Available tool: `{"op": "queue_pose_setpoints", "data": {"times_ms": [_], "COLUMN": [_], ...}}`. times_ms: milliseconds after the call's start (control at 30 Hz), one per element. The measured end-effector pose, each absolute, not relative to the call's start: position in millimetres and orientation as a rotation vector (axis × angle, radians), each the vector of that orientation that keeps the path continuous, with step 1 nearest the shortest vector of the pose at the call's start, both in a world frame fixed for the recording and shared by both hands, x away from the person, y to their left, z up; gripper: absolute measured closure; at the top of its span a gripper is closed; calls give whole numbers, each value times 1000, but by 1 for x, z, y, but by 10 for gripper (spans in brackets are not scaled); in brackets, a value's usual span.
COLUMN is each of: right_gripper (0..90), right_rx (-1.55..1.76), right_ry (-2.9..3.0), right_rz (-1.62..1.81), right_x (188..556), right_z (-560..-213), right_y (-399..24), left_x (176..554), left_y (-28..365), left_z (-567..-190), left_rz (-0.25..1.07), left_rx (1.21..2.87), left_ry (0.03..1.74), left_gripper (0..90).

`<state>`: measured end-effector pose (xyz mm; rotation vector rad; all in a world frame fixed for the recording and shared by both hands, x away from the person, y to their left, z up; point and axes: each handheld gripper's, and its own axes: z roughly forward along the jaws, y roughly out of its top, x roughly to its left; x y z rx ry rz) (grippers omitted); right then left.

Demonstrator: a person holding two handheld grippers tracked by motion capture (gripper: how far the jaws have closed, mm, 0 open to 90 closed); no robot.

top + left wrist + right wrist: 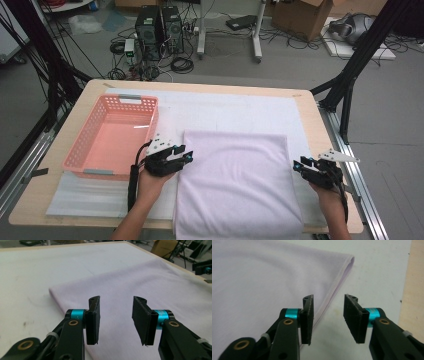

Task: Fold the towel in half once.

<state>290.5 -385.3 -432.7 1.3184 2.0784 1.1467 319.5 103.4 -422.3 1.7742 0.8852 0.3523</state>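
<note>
Nearest, the left hand-held gripper (pixel 186 153) and right hand-held gripper (pixel 298 165) hover with jaws parted and empty at either side edge of the folded lilac terry towel (pixel 239 182). It lies flat on the desk's white mat (pixel 225 107), beside the pink plastic basket (pixel 112 137) farther back. Soft, light and limp, it looks best pinched at its layered side edges.

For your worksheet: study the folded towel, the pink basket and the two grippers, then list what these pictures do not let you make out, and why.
- Towel: its near edge is cut off by the bottom of the high view.
- Towel's layer count: too fine to count at the fold in the right gripper view.
- Left gripper: jaw gap too small in the high view.
- Basket: near inner wall hidden by its own rim.
</note>
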Motion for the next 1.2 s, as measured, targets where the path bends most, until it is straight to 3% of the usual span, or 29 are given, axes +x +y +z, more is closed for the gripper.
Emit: {"op": "queue_pose_setpoints", "data": {"times_ms": [200,333,633,767,867,933,1033,1133,1200], "right_gripper": [824,834,893,748,623,542,511,527,541], "right_rx": [1235,1211,1292,1325,1345,1364,1359,1346,1358], "right_ry": [2182,2240,2133,2116,2079,2083,2121,2157,2153], "right_rz": [1132,1123,941,1023,1060,1050,1051,1022,1029], "right_x": [334,362,399,396,394,396,399,399,399], "right_z": [-438,-441,-447,-442,-439,-441,-447,-448,-449], "right_y": [-374,-361,-355,-363,-367,-368,-366,-362,-363], "left_x": [357,368,390,394,398,401,407,407,408], "left_y": [93,89,89,92,91,90,86,85,86], "left_z": [-429,-441,-450,-450,-447,-447,-451,-452,-451], "left_rz": [317,328,347,387,443,454,455,481,494], "left_rx": [1788,1809,1817,1830,1824,1825,1871,1873,1867], "left_ry": [979,999,1133,1185,1213,1215,1217,1247,1237], "left_gripper": [585,699,726,665,547,522,515,607,850]}}
